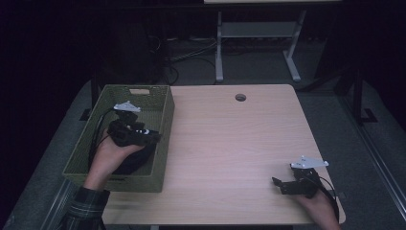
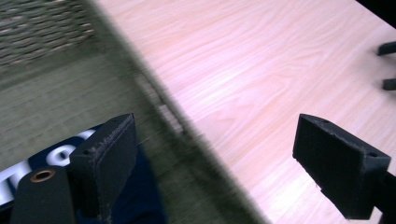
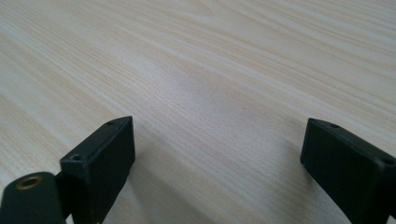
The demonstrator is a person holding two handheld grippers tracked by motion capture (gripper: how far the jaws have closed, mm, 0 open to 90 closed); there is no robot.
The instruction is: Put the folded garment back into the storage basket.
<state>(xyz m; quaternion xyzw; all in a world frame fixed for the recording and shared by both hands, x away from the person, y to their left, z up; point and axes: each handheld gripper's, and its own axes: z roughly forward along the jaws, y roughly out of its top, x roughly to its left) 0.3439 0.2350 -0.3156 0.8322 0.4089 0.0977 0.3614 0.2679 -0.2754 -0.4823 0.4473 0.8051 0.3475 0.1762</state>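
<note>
Dark navy cloth [image 2: 140,196] w/ white print lying in green basket [image 1: 165,124] under left gripper [image 2: 215,154], jaws apart; right gripper [image 3: 217,163] resting near-right on table [image 1: 230,143], jaws apart.

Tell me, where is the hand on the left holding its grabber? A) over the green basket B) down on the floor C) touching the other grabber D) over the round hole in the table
A: in the high view the left gripper is over the green basket at the table's left side, jaws open, far from the right gripper near the front right corner.
</note>
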